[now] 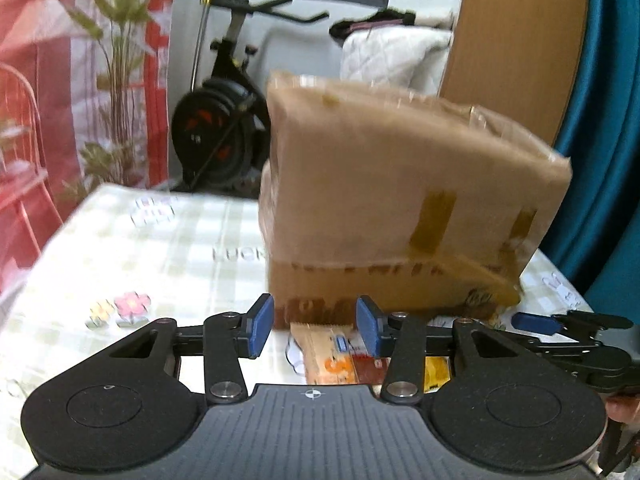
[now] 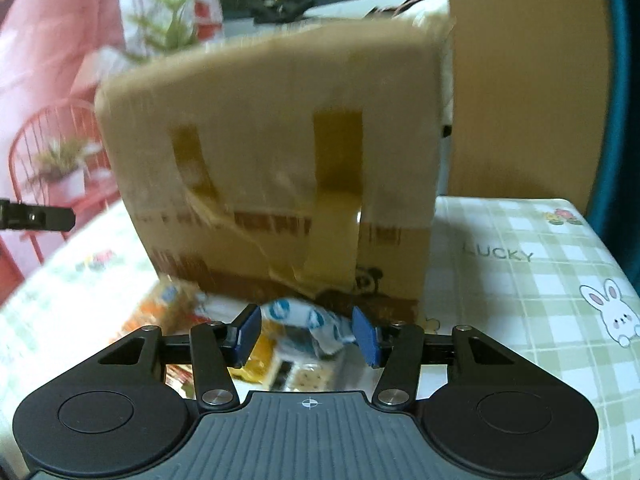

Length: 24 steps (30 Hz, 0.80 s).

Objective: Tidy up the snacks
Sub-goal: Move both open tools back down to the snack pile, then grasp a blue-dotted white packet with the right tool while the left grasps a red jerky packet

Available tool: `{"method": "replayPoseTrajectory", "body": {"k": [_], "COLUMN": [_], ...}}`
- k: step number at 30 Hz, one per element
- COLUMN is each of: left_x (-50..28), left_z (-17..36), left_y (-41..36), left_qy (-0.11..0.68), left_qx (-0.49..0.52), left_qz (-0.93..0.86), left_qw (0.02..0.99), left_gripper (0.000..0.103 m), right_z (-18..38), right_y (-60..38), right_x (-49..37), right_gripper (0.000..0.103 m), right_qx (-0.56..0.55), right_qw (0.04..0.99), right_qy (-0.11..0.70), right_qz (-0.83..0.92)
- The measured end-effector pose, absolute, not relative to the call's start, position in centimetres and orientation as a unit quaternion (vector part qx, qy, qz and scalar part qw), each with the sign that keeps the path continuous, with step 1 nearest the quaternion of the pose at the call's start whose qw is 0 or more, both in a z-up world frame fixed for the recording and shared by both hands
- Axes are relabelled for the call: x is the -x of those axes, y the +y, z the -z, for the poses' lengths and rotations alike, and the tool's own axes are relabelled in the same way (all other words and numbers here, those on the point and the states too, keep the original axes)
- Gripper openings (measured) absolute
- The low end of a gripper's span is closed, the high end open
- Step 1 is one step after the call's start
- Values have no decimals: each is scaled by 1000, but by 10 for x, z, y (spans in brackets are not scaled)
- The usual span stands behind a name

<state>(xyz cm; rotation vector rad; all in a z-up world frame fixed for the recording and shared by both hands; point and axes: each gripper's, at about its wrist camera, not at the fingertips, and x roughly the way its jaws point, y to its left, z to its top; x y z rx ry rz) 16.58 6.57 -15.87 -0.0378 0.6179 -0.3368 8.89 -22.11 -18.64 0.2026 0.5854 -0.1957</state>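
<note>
Step in hand: approaching the snack packets [image 2: 280,360] heaped on the table [image 2: 520,320] before the cardboard box [image 2: 272,160]. My left gripper [image 1: 316,326] and right gripper [image 2: 306,334] both stand apart, empty. Next: lower onto one packet, then close squarely.

cardboard box [image 2: 272,168] blocking ahead, tablecloth [image 2: 520,248] free rightward

You've got a taped brown cardboard box [image 2: 272,168] standing upright on the checked tablecloth. Snack packets lie heaped at its foot: a blue-and-white wrapper [image 2: 308,318] on top, an orange packet [image 1: 330,354] alongside, a yellow one [image 2: 260,360] underneath.
</note>
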Motion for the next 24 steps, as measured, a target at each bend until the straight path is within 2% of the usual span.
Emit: {"method": "replayPoseTrajectory", "body": {"k": [5,8,12,14,17,20,24], "left_x": [-175,-180,-184,-185,-186,-186,-180], "left_z": [175,181,186,190,196,200,205], "left_y": [58,53,44,40,35,30,24], "left_qy": [322,329,336,340,348,355,359], "left_qx": [20,19,21,22,28,27,15], "left_qz": [179,190,200,203,209,220,240], "left_qw": [929,925,920,918,913,908,902], "left_gripper": [39,37,33,32,31,30,30], "right_z": [204,210,216,219,222,225,225], "right_y": [-216,-213,-214,-213,-212,-212,-220], "right_x": [-114,-129,-146,-153,-160,-155,-137], "right_gripper": [50,55,66,67,63,50,44], "right_qx": [-58,-42,-21,-16,-19,-31,-66], "right_qw": [945,943,941,941,938,939,945], "right_qy": [313,324,333,335,343,341,320], "right_qz": [77,65,50,45,34,26,26]}}
